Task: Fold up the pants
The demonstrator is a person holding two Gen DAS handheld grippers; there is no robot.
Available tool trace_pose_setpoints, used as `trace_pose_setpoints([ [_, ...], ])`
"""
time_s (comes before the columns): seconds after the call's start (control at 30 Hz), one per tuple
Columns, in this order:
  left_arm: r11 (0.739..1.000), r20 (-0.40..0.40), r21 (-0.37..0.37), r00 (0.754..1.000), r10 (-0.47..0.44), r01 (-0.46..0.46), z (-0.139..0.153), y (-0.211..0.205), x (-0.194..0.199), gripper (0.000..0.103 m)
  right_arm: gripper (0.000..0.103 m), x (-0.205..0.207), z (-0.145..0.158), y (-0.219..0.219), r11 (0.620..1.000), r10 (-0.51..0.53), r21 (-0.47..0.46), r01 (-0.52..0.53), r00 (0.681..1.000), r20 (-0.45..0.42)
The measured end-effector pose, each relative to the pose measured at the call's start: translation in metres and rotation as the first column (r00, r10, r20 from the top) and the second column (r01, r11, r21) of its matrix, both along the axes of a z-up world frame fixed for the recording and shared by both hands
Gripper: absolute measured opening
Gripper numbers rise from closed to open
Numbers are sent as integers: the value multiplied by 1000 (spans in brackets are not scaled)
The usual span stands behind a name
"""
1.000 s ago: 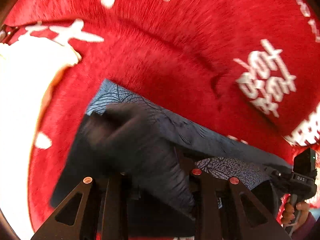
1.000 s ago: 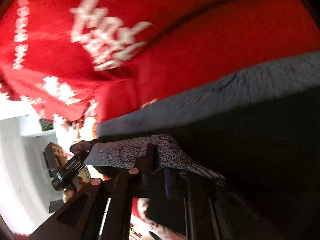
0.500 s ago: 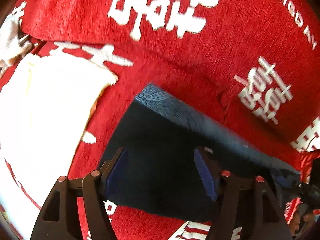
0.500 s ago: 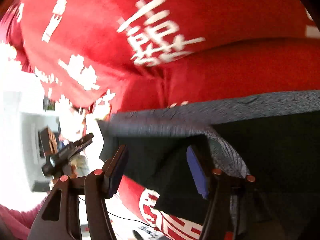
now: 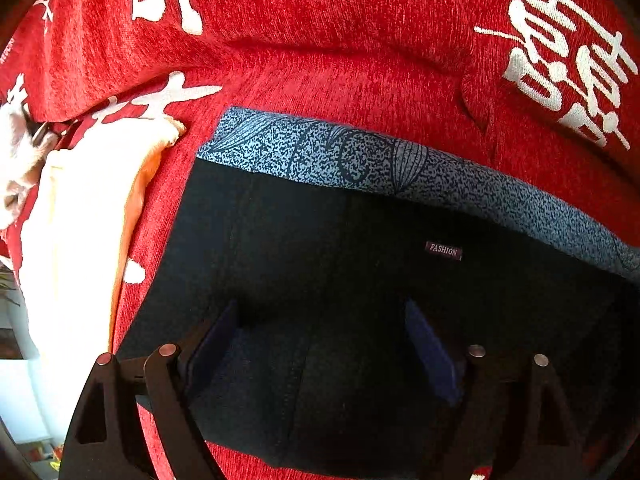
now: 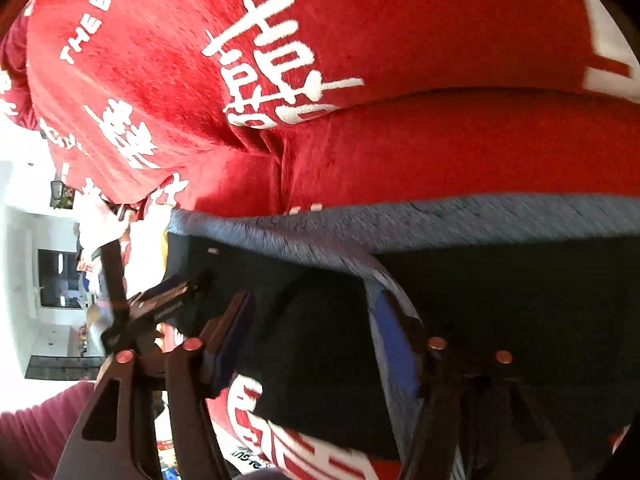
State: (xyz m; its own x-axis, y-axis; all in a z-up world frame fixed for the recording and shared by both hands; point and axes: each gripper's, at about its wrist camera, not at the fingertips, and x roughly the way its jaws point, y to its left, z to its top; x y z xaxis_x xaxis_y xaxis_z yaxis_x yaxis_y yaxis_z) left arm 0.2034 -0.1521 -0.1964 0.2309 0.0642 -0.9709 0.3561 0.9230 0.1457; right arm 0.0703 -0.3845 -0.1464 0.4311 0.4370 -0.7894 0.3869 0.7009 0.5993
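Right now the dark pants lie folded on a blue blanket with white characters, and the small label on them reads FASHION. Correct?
Not quite: the blanket is red, not blue, as the left wrist view shows. The rest holds: the dark pants lie folded on it, white characters are printed across it, and the small label reads FASHION.

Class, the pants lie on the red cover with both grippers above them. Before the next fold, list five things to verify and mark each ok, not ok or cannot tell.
1. Left gripper free of cloth: ok, jaws opening, pads clear of the pants.
2. Right gripper free of cloth: ok, jaws opening, nothing pinched.
3. Folded layer lies flat: ok in the left view; a speckled flap curls up by the right gripper, not ok.
4. Speckled band left showing along the far edge: ok.
5. Red cover smooth under the pants: cannot tell.
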Motion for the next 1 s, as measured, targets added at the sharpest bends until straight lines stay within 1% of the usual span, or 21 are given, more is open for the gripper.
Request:
trace_pose_setpoints([
  [0.07, 1000, 9, 10, 1000, 0, 0, 1, -1, -2, 87, 70, -21, 5, -2, 1000, -13, 5, 13, 1000, 0],
  [0.2, 1000, 17, 15, 1000, -8, 7, 2, -2, -6, 87, 70, -49, 8, 2, 999, -44, -23, 43, 999, -18],
  [0.33, 1000, 30, 14, 999, -26, 26, 4, -3, -8, 89, 70, -70, 18, 2, 996, -84, -34, 84, 996, -6],
  [0.43, 999, 16, -1, 999, -43, 43, 11, -5, -17, 89, 70, -89, 25, 3, 992, -119, -50, 119, 993, 3],
  [0.5, 996, 18, -29, 997, -80, 81, 21, -7, -35, 89, 70, -104, 26, 7, 987, -153, -49, 152, 988, -3],
  [0.57, 992, 21, -41, 993, -120, 121, 31, -10, -53, 89, 70, -121, 26, 11, 980, -193, -42, 192, 981, -12],
  [0.67, 983, 4, -77, 986, -167, 167, 42, -11, -81, 89, 70, -147, 32, 19, 972, -233, -49, 231, 972, -25],
  [0.77, 977, -6, -89, 981, -196, 195, 50, -11, -106, 89, 70, -175, 42, 28, 961, -274, -44, 274, 962, -11],
  [0.87, 971, -12, -106, 976, -217, 214, 57, -8, -128, 88, 71, -191, 39, 35, 960, -277, -55, 275, 961, -20],
  [0.93, 969, -6, -98, 974, -227, 225, 59, -8, -139, 89, 71, -199, 31, 36, 959, -282, -29, 281, 958, -45],
  [1.0, 971, -7, -92, 975, -222, 221, 58, -10, -151, 89, 71, -202, 29, 36, 965, -261, -20, 261, 964, -51],
])
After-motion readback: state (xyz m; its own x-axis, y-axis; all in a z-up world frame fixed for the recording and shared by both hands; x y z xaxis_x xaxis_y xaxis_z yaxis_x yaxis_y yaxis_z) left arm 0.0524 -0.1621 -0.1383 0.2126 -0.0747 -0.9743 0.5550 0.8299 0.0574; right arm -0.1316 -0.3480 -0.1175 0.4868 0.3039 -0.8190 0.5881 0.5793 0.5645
